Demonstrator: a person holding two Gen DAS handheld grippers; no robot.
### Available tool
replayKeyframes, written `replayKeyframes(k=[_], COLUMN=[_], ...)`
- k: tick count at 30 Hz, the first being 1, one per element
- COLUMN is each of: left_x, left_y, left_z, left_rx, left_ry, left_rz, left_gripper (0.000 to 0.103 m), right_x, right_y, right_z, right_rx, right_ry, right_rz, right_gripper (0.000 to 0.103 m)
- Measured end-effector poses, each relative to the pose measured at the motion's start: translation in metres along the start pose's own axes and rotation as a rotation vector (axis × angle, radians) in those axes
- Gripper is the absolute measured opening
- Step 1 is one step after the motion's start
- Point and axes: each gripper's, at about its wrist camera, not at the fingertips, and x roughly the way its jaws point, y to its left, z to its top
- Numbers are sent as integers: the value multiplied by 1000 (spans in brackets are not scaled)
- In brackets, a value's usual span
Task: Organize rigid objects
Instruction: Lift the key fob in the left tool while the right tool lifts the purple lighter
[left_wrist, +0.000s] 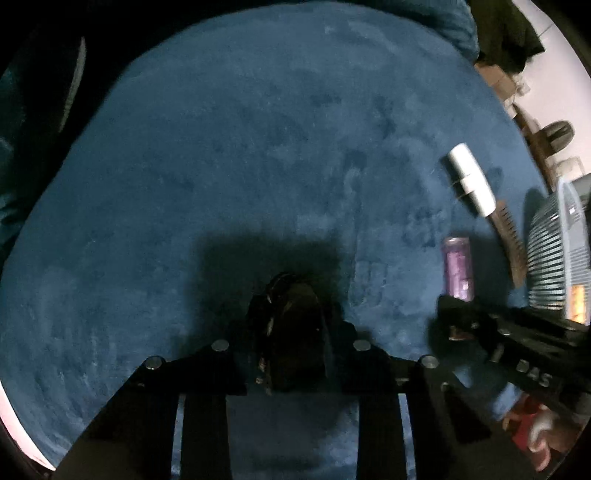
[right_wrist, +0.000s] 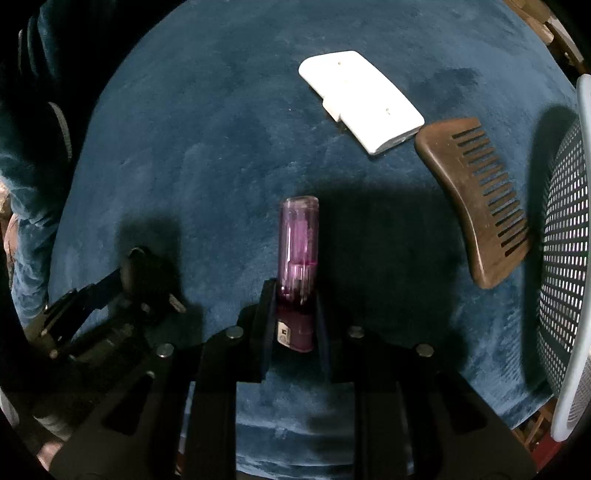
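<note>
My right gripper (right_wrist: 293, 295) is shut on a translucent purple lighter (right_wrist: 298, 243) and holds it over the blue plush surface; the lighter also shows in the left wrist view (left_wrist: 458, 267), sticking out of the right gripper (left_wrist: 456, 301). My left gripper (left_wrist: 291, 306) is shut on a dark object (left_wrist: 295, 332), too dark to identify; it shows in the right wrist view (right_wrist: 140, 269) at the left. A white flat device (right_wrist: 360, 98) and a brown wooden comb (right_wrist: 476, 203) lie on the surface ahead and to the right.
A grey perforated basket (right_wrist: 565, 258) stands at the right edge of the surface, next to the comb; it also shows in the left wrist view (left_wrist: 554, 251). The blue plush surface (left_wrist: 221, 147) stretches wide to the left. Dark blue cloth lies at the far left.
</note>
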Motion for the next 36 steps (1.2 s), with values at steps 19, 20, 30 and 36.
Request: replayKeyframes(k=[19,20,30,36], left_x=[-65,-63,9,9], left_y=[-12,-12,-35,-30], left_z=[17,18,10,12], left_rx=[8,6,72,51], left_ry=[-120,-113,-1,-20], left_rz=[-34,-24,44,43], left_gripper=[5,6,57,10], right_x=[-48,-50,-47,-44], right_y=[-15,-16,-28,-29], right_z=[-10,-10,-12,-9], right_rx=[21,23,40,46], right_ry=[-108,-109,-84,-78], right_rz=[137,139,140,140], right_gripper=[11,11,11,11])
